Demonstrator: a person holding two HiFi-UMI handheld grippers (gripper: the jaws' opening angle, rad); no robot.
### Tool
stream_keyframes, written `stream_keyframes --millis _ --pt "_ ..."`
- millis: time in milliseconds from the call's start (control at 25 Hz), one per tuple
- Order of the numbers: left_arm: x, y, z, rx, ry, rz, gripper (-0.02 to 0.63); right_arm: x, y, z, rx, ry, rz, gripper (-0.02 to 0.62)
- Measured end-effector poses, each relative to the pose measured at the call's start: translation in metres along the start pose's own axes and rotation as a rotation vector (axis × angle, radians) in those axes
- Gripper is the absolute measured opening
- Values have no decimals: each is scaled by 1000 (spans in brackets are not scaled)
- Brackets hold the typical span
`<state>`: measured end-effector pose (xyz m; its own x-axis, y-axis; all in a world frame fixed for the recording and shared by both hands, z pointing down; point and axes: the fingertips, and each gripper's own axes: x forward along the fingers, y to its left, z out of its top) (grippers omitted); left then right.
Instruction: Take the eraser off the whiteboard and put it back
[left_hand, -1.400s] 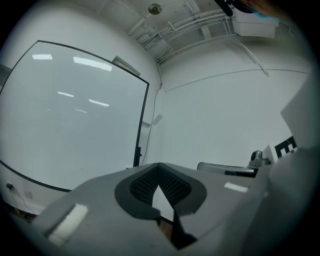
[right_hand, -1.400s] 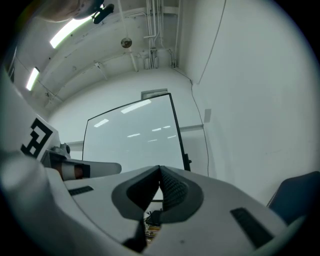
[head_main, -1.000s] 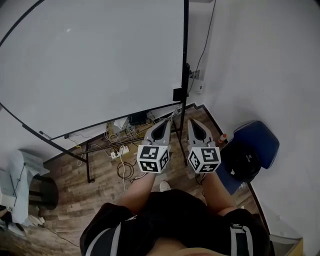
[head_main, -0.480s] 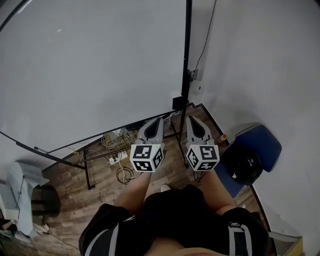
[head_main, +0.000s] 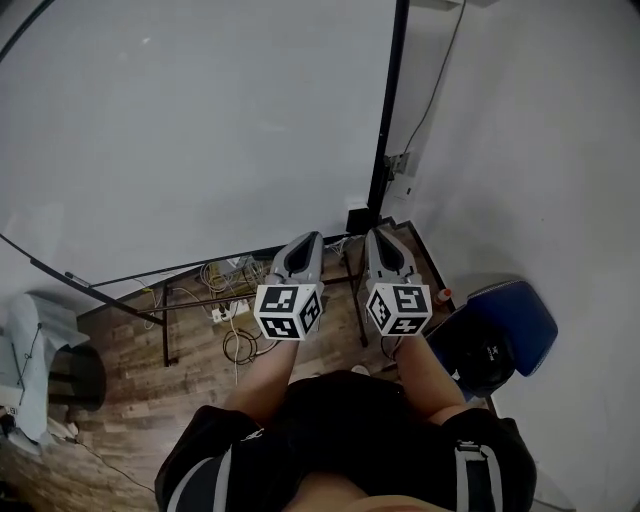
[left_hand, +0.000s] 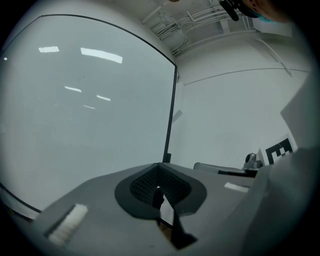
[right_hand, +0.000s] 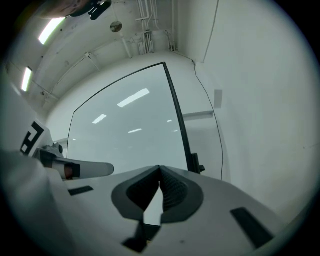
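Your right gripper (head_main: 378, 236): jaws closed tip to tip, nothing between them. Your left gripper (head_main: 305, 240) is the same, just beside it at 9 o'clock. Both point level at the whiteboard (head_main: 200, 130). I judge the eraser (head_main: 357, 218) to be the small black block on the board's right frame, near the lower corner. It sits at about 12 o'clock from the right gripper, untouched. Step in hand: the approach. Open the right jaws wide before reaching it, come in square, then close across its narrow sides.

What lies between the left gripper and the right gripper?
In the head view, only the whiteboard stand's black leg over wooden floor shows between left gripper and right gripper.
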<state>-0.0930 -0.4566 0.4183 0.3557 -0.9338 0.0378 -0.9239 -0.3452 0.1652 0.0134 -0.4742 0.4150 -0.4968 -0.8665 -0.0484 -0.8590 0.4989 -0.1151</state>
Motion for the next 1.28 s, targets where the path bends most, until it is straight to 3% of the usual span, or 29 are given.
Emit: stream_keyframes --millis 480,720,960,1280 --pt "-5 7 -11 18 31 59 9 23 -17 -37 -39 1 -59 6" --pt "-12 10 -20 11 49 90 9 39 -22 -64 45 2 -42 8" --pt "-23 25 -21 -8 51 145 9 74 -39 -95 20 85 -85 159" --pt "-30 41 -28 -62 46 194 9 105 -54 -135 -31 207 -126 240"
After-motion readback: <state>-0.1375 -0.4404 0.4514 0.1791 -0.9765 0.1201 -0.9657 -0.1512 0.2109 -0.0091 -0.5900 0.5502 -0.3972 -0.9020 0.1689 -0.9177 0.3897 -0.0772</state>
